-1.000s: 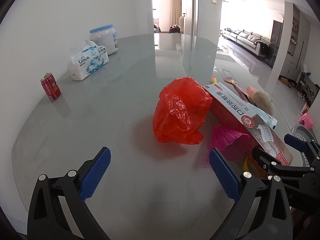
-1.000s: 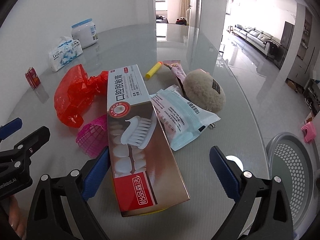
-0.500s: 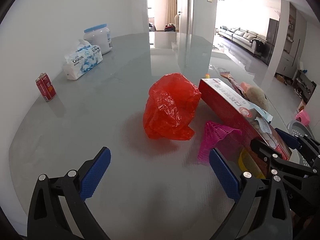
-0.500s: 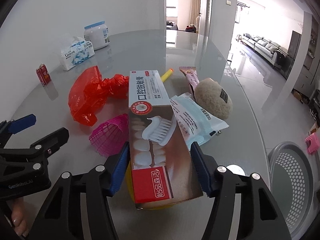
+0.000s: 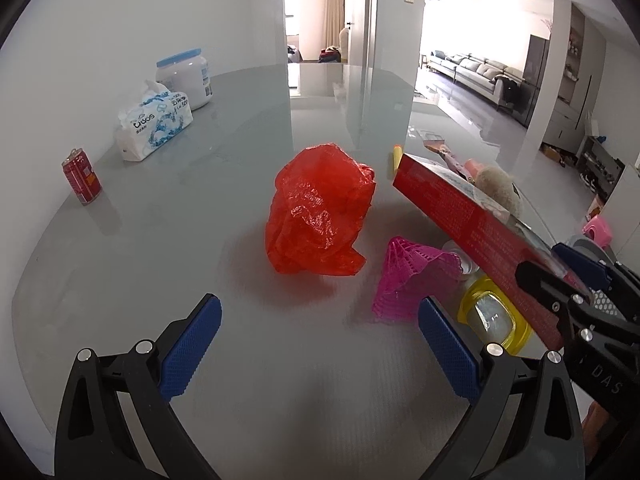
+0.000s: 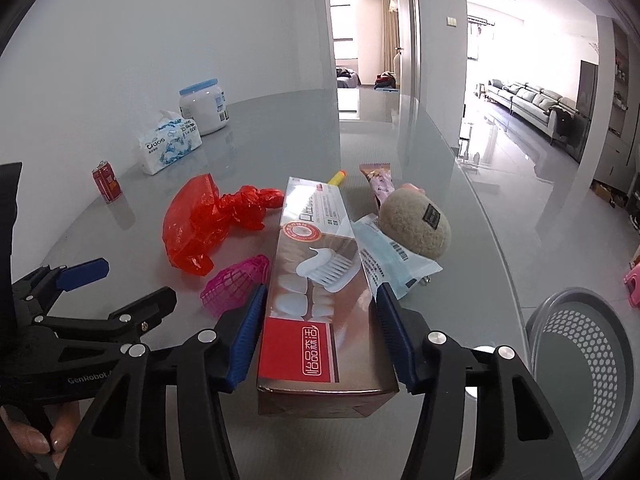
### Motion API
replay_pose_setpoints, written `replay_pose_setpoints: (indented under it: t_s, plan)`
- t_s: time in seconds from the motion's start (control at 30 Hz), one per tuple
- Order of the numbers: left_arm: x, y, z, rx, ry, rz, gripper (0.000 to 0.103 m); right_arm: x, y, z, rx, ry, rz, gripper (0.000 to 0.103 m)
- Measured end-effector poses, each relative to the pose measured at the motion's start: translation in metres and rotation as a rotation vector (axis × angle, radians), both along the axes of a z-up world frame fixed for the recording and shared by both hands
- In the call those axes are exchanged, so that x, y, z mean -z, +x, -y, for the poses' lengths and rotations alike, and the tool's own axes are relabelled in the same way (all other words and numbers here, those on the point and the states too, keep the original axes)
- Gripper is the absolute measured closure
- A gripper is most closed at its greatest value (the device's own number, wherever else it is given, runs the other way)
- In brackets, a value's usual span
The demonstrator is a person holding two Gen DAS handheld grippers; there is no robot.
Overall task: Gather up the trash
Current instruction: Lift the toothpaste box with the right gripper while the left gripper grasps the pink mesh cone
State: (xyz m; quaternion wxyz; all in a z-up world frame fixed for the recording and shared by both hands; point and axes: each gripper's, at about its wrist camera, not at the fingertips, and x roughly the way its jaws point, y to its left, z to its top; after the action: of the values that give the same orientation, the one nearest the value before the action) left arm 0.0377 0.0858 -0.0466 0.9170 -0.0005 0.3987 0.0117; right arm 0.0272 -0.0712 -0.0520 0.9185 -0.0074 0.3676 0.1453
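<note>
My right gripper (image 6: 320, 332) is shut on the near end of a long toothpaste box (image 6: 320, 280) and holds it tilted up off the glass table (image 6: 280, 140). In the left wrist view the box (image 5: 472, 224) rises at the right, with the right gripper (image 5: 576, 276) clamped on it. My left gripper (image 5: 320, 344) is open and empty, just short of a crumpled red plastic bag (image 5: 320, 212). A pink mesh cup (image 5: 408, 276) and a yellow-rimmed piece (image 5: 492, 312) lie beside the box.
A red can (image 5: 82, 176), a tissue pack (image 5: 154, 124) and a white jar (image 5: 186, 78) stand far left by the wall. A blue-white packet (image 6: 392, 260), a beige plush (image 6: 416, 224), a snack wrapper (image 6: 378, 180) and a yellow stick (image 6: 338, 176) lie behind the box. A grey perforated bin (image 6: 592, 380) stands off the table's right edge.
My right gripper closed on the toothpaste box and lifted its near end off the table. My left gripper stayed open and shifted slightly, bringing the red bag nearer the middle of view.
</note>
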Motion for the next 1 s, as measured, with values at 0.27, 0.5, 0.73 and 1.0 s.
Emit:
replay_pose_setpoints:
  t_s: [0.27,0.5,0.73,1.0]
  plan:
    - [0.003,0.0,0.003,0.004,-0.004,-0.004,0.006,0.017,-0.006,-0.001,-0.017,-0.029,-0.068,0.049]
    - [0.006,0.0,0.0,-0.002,-0.007,0.0,0.006,0.02,0.0,0.0,-0.018,-0.028,-0.116,0.048]
    - [0.011,0.004,-0.008,-0.013,-0.019,-0.009,0.006,0.017,0.014,-0.005,-0.008,-0.043,-0.141,0.038]
    - [0.014,0.006,-0.015,-0.025,-0.035,-0.013,0.006,0.026,0.036,-0.023,-0.043,-0.111,-0.202,0.038]
